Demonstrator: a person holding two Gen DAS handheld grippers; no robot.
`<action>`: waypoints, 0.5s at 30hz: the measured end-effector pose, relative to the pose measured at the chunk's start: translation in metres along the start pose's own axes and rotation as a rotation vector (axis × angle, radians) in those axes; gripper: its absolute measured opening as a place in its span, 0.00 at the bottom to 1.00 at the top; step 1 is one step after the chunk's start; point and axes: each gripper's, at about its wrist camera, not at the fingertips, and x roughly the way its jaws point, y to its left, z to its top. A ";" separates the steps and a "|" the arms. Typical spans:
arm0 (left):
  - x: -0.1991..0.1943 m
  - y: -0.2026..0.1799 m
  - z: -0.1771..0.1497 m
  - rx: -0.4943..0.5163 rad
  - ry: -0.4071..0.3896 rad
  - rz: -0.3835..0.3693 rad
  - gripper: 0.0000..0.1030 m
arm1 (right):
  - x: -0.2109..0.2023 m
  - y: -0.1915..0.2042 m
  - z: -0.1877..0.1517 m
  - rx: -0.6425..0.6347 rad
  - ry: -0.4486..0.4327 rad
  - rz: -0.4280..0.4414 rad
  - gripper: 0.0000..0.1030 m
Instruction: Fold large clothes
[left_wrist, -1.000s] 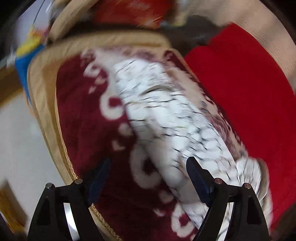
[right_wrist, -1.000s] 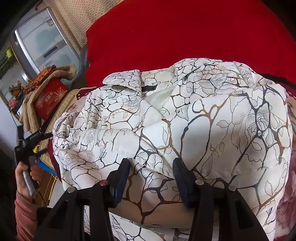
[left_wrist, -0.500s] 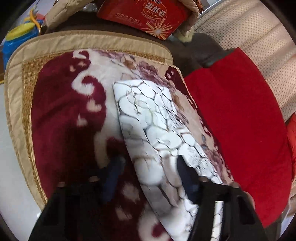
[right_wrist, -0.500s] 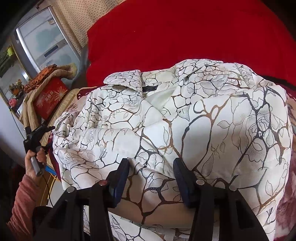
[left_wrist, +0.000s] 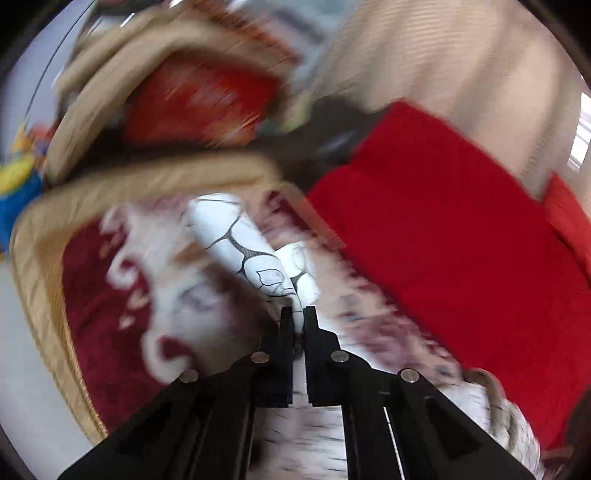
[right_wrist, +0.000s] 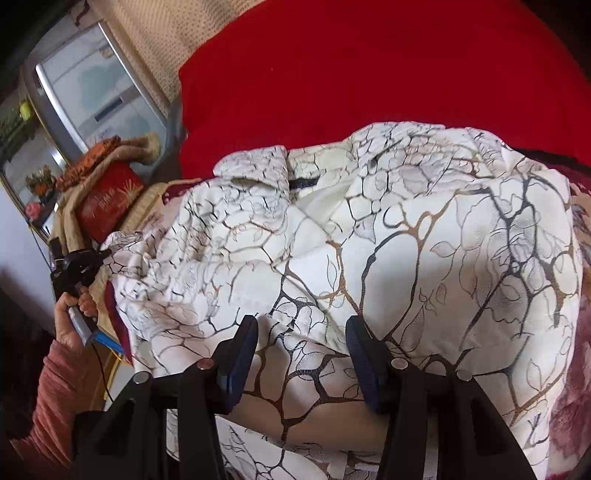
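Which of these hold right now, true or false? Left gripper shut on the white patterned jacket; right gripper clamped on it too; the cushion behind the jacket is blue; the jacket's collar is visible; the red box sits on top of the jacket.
1. The left gripper is shut on the white patterned jacket. True.
2. The right gripper is clamped on the jacket too. False: its jaws stand wide apart over the fabric.
3. The cushion behind the jacket is blue. False: the cushion is red.
4. The jacket's collar is visible. True.
5. The red box sits on top of the jacket. False: the red box lies off to the side, wrapped by a beige cloth.
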 end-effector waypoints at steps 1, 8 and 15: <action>-0.015 -0.023 -0.002 0.065 -0.035 -0.030 0.02 | -0.005 -0.001 0.001 0.003 -0.021 0.004 0.52; -0.097 -0.180 -0.060 0.486 -0.135 -0.363 0.02 | -0.043 -0.022 0.013 0.078 -0.173 0.020 0.52; -0.106 -0.236 -0.122 0.718 -0.038 -0.402 0.08 | -0.067 -0.053 0.021 0.177 -0.233 0.021 0.52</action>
